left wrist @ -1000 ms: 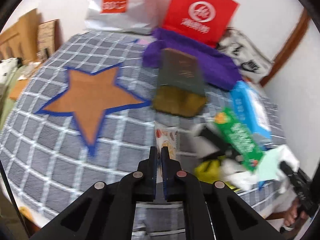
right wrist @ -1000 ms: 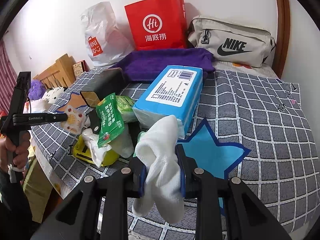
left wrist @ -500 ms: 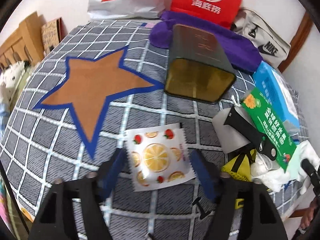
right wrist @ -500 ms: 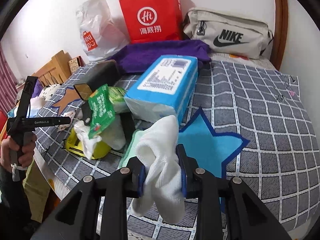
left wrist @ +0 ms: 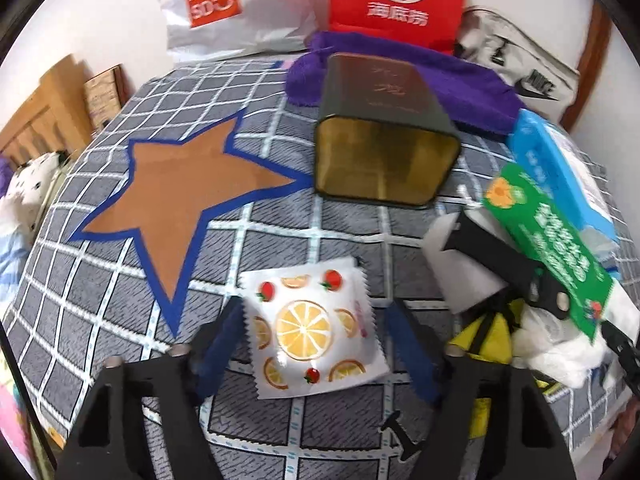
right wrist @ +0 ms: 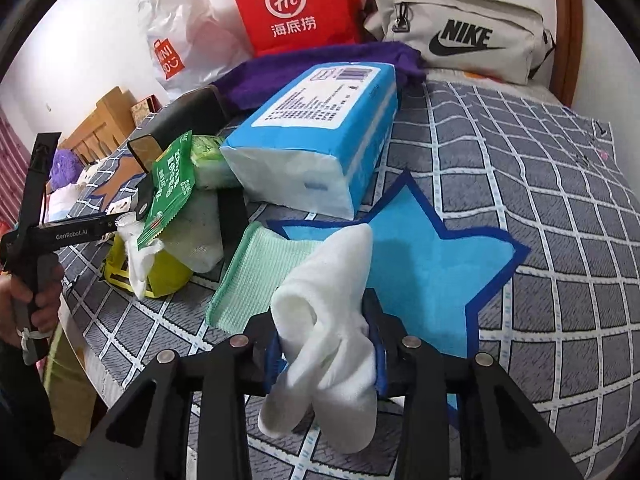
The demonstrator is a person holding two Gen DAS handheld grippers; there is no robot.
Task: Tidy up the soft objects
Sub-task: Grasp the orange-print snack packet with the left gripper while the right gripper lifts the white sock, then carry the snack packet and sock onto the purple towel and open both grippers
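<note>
White with printed orange slices and strawberries, the snack packet [left wrist: 316, 330] lies flat on the grey checked bedspread [left wrist: 120, 280] in the left wrist view, right between the two blue-padded fingers of the left gripper [left wrist: 316, 344] — its jaws are closing, but gaps show on both sides and the pads do not press the packet. Beyond it lies a dark tin [left wrist: 384, 140] on its side with its open mouth toward the camera, and beside that an orange star patch [left wrist: 192, 192]. At the right edge a green packet [left wrist: 548, 248], a black strap and white cloth pile together; blur and the frame edge cut them off, so their contact is hard to make out. In the right wrist view, the right gripper [right wrist: 326, 354] is clamped on a white sock [right wrist: 332, 312], which bunches between the pads, one end rising above them and the rest drooping below — hiding most of the pad faces. It hangs over a blue star patch [right wrist: 432, 272], with a pale green cloth [right wrist: 252, 276] just to its left and a blue tissue pack [right wrist: 320, 140] behind. A hand [right wrist: 28, 300] at the far left grips the other tool's handle, partly cut off.
</note>
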